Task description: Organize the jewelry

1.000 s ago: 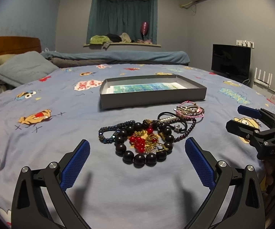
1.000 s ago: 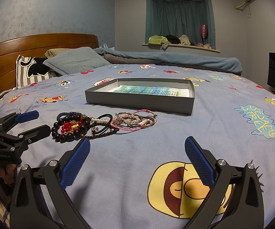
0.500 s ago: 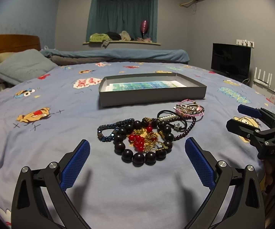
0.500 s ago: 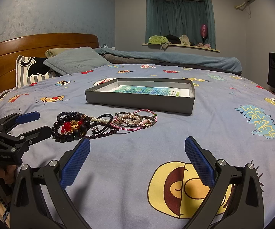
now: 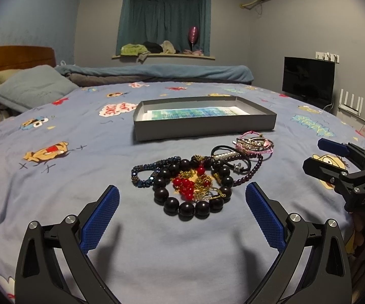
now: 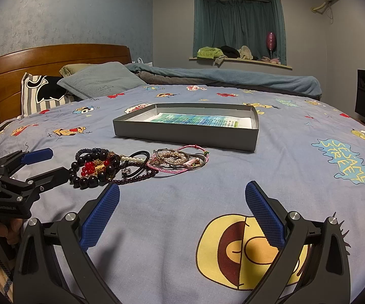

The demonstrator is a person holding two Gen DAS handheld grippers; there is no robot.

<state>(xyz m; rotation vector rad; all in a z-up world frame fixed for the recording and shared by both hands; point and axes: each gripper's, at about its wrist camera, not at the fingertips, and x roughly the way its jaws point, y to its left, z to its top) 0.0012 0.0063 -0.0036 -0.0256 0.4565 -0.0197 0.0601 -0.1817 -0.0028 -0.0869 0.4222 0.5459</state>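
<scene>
Blue cartoon-print bedsheet [image 5: 81, 228] carries a tangled heap of jewelry: a black large-bead bracelet [image 5: 190, 202] wrapped around red beads and gold chain [image 5: 190, 185], touching pink cord bracelets [image 5: 256, 144], just before a shallow grey cardboard box [image 5: 202, 126]. The left gripper [image 5: 182, 212] and right gripper [image 6: 182, 210] both hover with fingers spread wide, empty. Pinching one strand would likely drag its snagged neighbours along, and the soft sheet may bunch into the pads.

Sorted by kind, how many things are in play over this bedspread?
Gray box: 1
Jewelry heap: 1 (pieces too tangled to count singly)
Hand-held tools: 2, the left tool and the right tool, both open
Total: 4
</scene>
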